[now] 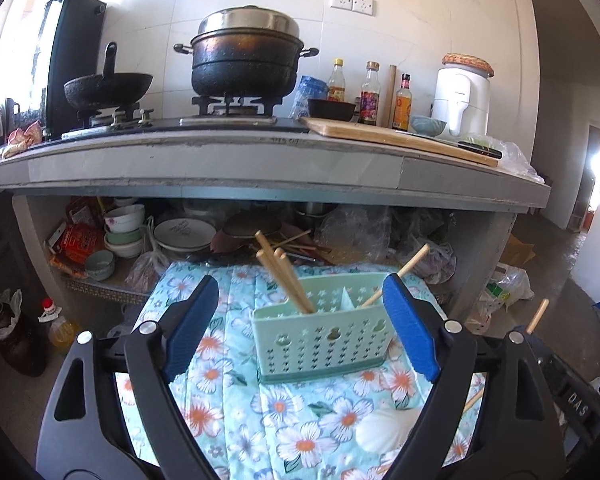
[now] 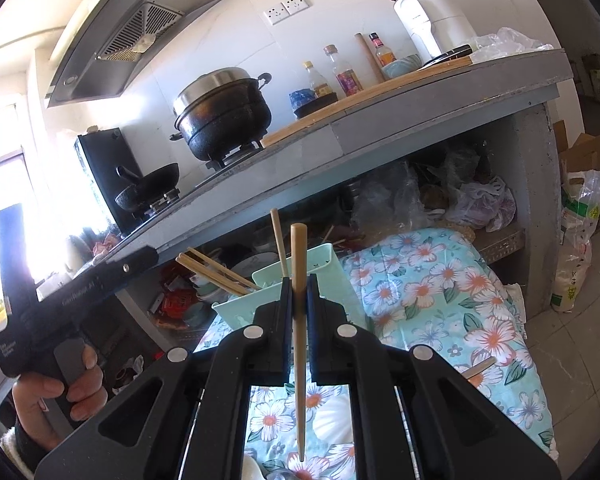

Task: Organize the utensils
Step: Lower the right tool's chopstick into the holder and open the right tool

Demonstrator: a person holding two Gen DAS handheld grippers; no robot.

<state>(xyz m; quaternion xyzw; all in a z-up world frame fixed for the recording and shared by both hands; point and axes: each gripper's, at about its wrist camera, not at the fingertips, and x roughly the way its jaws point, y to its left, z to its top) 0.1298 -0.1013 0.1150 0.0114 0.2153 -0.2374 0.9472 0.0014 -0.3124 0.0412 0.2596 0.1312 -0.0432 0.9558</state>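
My right gripper (image 2: 299, 292) clamps one chopstick; my left gripper (image 1: 300, 320) stands wide and holds nothing.

The pale wooden chopstick (image 2: 299, 320) stands near upright between my right jaws, tapered tip down at 6 o'clock. My left hand (image 2: 60, 384) grips its tool's handle at 8 o'clock. The perforated mint plastic holder (image 1: 324, 340) sits ahead between my blue ribbed pads (image 1: 190, 328), apart from both, chopsticks (image 1: 284, 276) leaning out toward 11 o'clock. Floral quilted cloth (image 1: 228, 400) lies beneath; the grey counter edge (image 1: 260, 172) overhangs at 12.

You see a matt, pale-green perforated plastic caddy (image 1: 324, 336) on floral quilted cloth (image 1: 236, 412), smooth bare-wood chopsticks (image 1: 284, 280), and a blackened rough pot (image 1: 244, 66) under its shiny metal lid (image 1: 249, 20).
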